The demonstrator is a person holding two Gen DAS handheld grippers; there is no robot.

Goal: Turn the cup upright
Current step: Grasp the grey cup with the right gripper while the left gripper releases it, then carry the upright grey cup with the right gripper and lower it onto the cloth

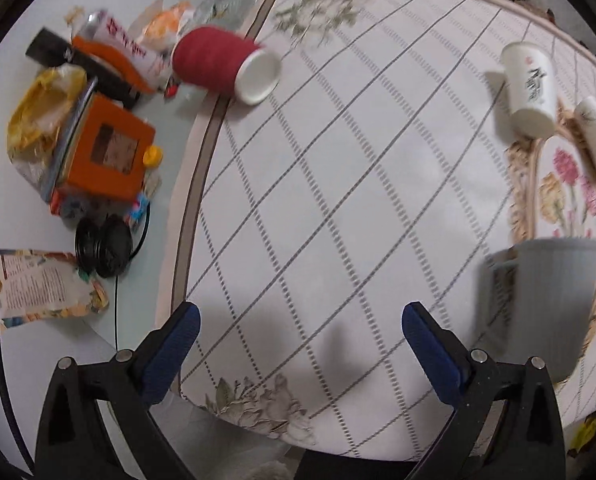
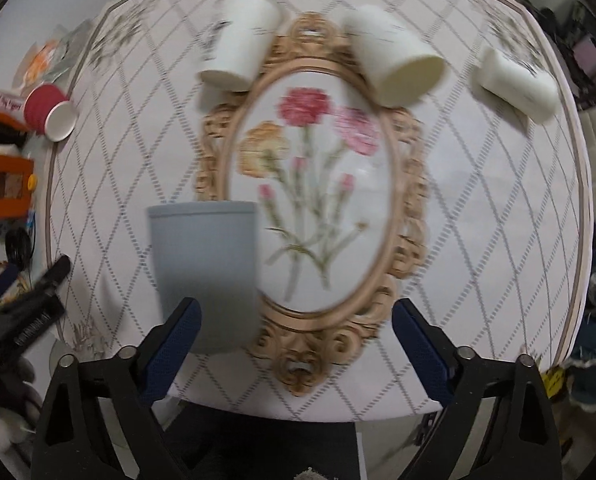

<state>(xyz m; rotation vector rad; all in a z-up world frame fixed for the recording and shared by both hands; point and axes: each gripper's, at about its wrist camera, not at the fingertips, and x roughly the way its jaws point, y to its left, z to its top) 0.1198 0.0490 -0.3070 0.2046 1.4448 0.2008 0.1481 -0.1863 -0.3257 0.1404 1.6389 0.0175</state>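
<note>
A red cup point(image 1: 222, 62) with a white inside lies on its side at the mat's far left edge; it also shows in the right wrist view point(image 2: 48, 112). A grey-blue cup point(image 2: 206, 276) stands near the front, seemingly mouth down, and shows in the left wrist view point(image 1: 545, 300). Three white cups stand or lie at the far side: point(image 2: 240, 50), point(image 2: 397, 64), point(image 2: 515, 84). My left gripper point(image 1: 299, 320) is open and empty above the mat. My right gripper point(image 2: 296, 316) is open and empty, its left finger point(image 2: 174, 344) just in front of the grey-blue cup.
A flowered placemat point(image 2: 477, 240) covers the round table. Left of it lies clutter: an orange box point(image 1: 106, 152), yellow bag point(image 1: 42, 108), black headphones point(image 1: 102, 246), packets point(image 1: 38, 288). The left gripper's body point(image 2: 30, 304) shows at the right view's left edge.
</note>
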